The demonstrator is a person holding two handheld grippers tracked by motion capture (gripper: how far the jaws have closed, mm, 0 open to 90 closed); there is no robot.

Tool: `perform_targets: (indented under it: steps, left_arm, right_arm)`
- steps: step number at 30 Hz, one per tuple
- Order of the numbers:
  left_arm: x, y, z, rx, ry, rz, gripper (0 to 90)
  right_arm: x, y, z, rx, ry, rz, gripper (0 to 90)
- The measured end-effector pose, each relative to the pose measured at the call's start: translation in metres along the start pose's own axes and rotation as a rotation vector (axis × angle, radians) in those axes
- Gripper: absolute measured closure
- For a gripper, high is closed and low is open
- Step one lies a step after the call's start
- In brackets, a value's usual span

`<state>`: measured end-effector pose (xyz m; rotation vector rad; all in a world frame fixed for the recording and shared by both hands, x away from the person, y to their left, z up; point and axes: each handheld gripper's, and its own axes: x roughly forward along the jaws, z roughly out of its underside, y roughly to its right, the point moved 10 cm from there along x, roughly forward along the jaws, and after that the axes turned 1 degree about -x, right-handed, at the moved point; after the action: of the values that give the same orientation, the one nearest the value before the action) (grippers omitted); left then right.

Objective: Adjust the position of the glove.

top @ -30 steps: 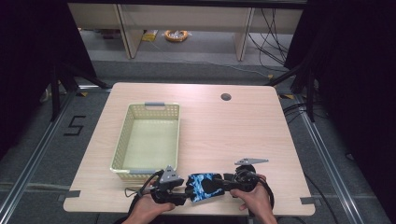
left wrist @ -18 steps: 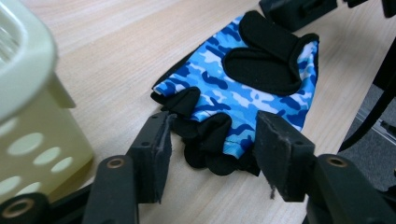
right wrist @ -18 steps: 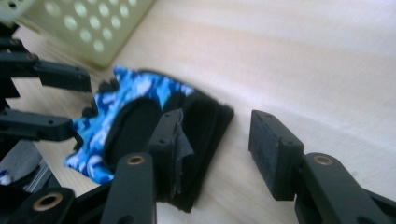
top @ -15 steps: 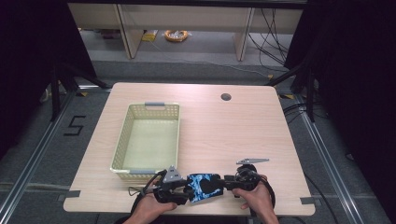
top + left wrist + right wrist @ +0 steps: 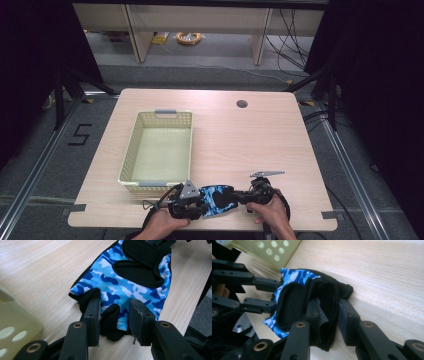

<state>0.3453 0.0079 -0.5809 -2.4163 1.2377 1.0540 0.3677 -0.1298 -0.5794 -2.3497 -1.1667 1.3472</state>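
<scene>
camo fingerless glove (image 5: 218,200): 1 | perforated plastic basket (image 5: 131,150): 1 | handheld tools: 2, left tool (image 5: 200,205), right tool (image 5: 241,197) | counter (image 5: 260,140): 1 | hands: 2

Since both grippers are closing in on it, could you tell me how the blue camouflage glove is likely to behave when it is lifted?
The glove is thin fabric lying flat and creased on the table, so it will probably sag and fold between the two grips. It looks light for its size. The right gripper has bunched its black cuff between closing fingers, so the cloth seems to compress easily; it is unlikely to roll or break.
</scene>
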Motion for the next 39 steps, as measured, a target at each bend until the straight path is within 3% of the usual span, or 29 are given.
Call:
perform_targets:
  steps: [2, 4, 8, 11, 12, 14, 16, 17, 19, 23, 26, 27, 28, 29, 31, 32, 34, 39]
  left_arm:
    - [0.000, 0.000, 0.000, 0.002, 0.002, -0.001, 62.2]
    - [0.000, 0.003, -0.001, -0.014, 0.015, 0.010, 62.3]
    - [-0.001, 0.002, 0.000, -0.025, 0.003, 0.015, 61.7]
    - [-0.003, -0.001, 0.001, -0.021, -0.007, 0.004, 55.9]
    - [-0.004, 0.001, 0.001, -0.037, -0.005, 0.014, 52.6]
    - [-0.008, -0.001, 0.004, -0.011, -0.034, 0.030, 50.9]
    - [-0.009, 0.001, 0.006, -0.036, -0.027, 0.035, 51.2]
    - [-0.009, -0.002, 0.008, 0.004, -0.048, 0.032, 51.7]
    - [-0.007, -0.002, 0.009, 0.013, -0.051, 0.021, 51.6]
    - [-0.006, 0.003, 0.008, 0.088, -0.067, 0.018, 56.0]
    - [-0.005, 0.006, 0.008, 0.096, -0.063, 0.018, 63.7]
    - [-0.006, 0.004, 0.007, 0.123, -0.065, 0.013, 67.7]
    - [-0.005, 0.006, 0.007, 0.110, -0.063, 0.015, 71.9]
    - [-0.005, 0.003, 0.007, 0.130, -0.066, -0.003, 75.8]
    - [-0.005, 0.002, 0.007, 0.132, -0.056, -0.006, 79.6]
    - [-0.005, 0.006, 0.007, 0.106, -0.052, 0.005, 80.3]
    - [-0.005, 0.004, 0.007, 0.139, -0.051, -0.009, 80.9]
    - [-0.005, 0.004, 0.008, 0.122, -0.048, -0.009, 81.3]
  right_arm:
    - [0.000, -0.001, -0.001, -0.005, 0.020, -0.015, 83.7]
    - [0.000, -0.002, -0.002, -0.015, 0.026, -0.012, 86.3]
    - [-0.001, -0.003, -0.002, -0.020, 0.034, -0.012, 87.3]
    - [-0.002, -0.003, -0.003, -0.027, 0.040, -0.014, 87.6]
    - [-0.002, -0.003, -0.002, -0.037, 0.039, -0.008, 87.6]
    - [-0.001, -0.002, -0.003, -0.030, 0.042, -0.008, 87.6]
    - [-0.002, -0.003, -0.002, -0.036, 0.043, -0.017, 87.6]
    - [-0.002, -0.002, -0.002, -0.036, 0.042, -0.016, 87.6]
    - [-0.002, -0.004, -0.002, -0.033, 0.037, -0.019, 87.6]
    - [-0.001, -0.003, -0.001, -0.029, 0.037, -0.008, 87.5]
    - [-0.001, -0.003, -0.001, -0.030, 0.036, -0.013, 87.5]
    - [-0.001, -0.002, -0.001, -0.032, 0.034, -0.007, 87.5]
    - [-0.001, -0.004, -0.001, -0.036, 0.035, -0.027, 87.5]
    - [-0.001, -0.004, -0.001, -0.036, 0.035, -0.028, 87.5]
    - [0.000, -0.005, 0.000, -0.038, 0.033, -0.031, 87.6]
    - [0.000, -0.005, 0.000, -0.039, 0.034, -0.032, 87.6]
    - [0.000, -0.005, -0.001, -0.040, 0.035, -0.033, 87.6]
    - [-0.001, -0.006, -0.003, -0.041, 0.048, -0.033, 87.7]
